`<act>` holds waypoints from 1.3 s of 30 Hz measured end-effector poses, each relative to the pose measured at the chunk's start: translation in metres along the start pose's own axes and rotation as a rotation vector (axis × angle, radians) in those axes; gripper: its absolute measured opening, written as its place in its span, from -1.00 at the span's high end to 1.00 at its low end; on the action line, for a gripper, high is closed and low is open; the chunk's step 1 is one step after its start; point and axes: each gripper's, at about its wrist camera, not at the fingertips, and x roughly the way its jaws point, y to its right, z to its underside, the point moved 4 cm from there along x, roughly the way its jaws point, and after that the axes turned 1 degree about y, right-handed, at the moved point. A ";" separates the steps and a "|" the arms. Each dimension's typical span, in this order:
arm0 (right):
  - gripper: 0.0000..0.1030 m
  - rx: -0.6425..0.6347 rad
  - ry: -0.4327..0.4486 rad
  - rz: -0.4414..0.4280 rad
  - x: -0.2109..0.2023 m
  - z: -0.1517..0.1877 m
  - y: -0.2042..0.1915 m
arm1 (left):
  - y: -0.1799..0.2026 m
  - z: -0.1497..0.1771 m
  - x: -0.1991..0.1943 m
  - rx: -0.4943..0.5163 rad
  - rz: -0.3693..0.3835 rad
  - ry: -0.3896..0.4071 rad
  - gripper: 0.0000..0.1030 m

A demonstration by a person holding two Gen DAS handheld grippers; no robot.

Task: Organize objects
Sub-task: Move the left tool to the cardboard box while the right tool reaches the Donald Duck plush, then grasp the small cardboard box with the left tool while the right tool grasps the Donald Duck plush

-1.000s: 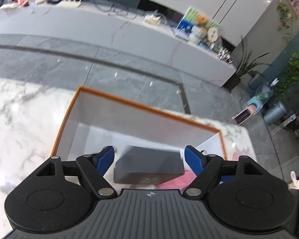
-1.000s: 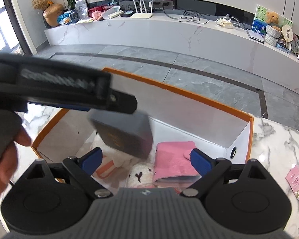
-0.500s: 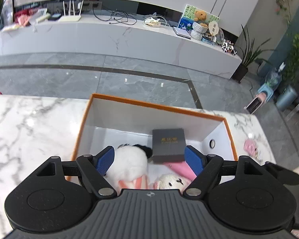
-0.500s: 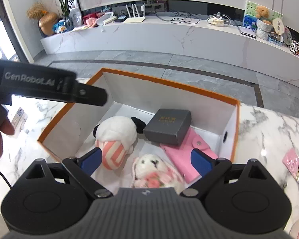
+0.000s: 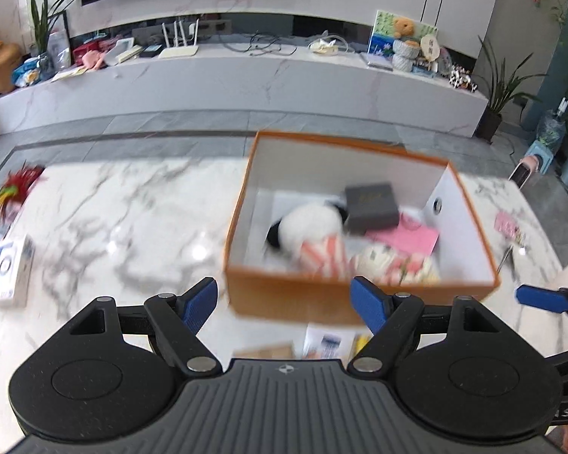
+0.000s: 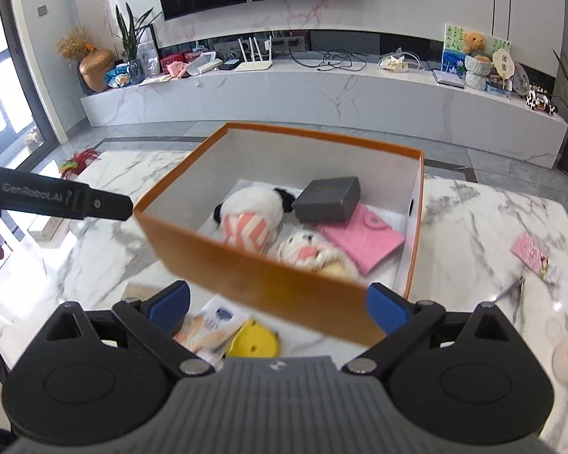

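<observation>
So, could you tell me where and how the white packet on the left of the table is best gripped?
The white packet lies flat on the marble table, clear of the orange box. I would come from above with the left tool, which is open and empty, and pinch across its two long edges, since that seems the narrower span. Blur hides finer detail.

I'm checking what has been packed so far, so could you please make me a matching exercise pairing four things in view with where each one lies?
Things:
1. grey box
2. pink wallet
3. yellow piece
4. red feathery toy

Places:
A. on the table, far left, outside the orange box
B. on the table, in front of the orange box's near wall
C. inside the orange box, flat on its floor
D. inside the orange box, resting partly on the pink wallet

Pairs: 1-D, 2-C, 3-B, 4-A
</observation>
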 end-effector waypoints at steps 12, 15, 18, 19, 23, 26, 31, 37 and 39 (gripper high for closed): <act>-0.94 -0.081 0.033 -0.057 -0.012 0.070 -0.065 | -0.006 0.060 0.005 0.020 -0.005 -0.013 -0.78; -0.95 -0.084 0.055 -0.028 -0.007 0.084 -0.080 | -0.009 0.069 0.015 0.013 -0.016 0.002 -0.78; -0.97 -0.085 0.099 0.011 0.000 0.098 -0.089 | -0.015 0.071 0.028 0.010 -0.018 0.010 -0.78; -0.98 -0.085 0.111 0.019 0.003 0.102 -0.092 | -0.017 0.071 0.033 0.011 -0.022 0.008 -0.78; -0.98 -0.071 0.141 0.023 0.012 0.106 -0.093 | -0.022 0.074 0.051 0.013 -0.027 -0.016 -0.78; -0.98 -0.065 0.142 0.017 0.019 0.105 -0.093 | -0.021 0.076 0.060 0.038 -0.017 -0.020 -0.78; -0.98 -0.093 0.165 0.023 0.024 0.108 -0.096 | -0.025 0.079 0.073 0.023 0.007 -0.017 -0.80; -0.98 -0.186 0.200 0.051 0.034 0.113 -0.107 | -0.019 0.079 0.083 0.053 0.009 -0.037 -0.80; -0.98 -0.203 0.206 0.075 0.038 0.115 -0.108 | -0.015 0.081 0.086 0.066 0.011 -0.039 -0.80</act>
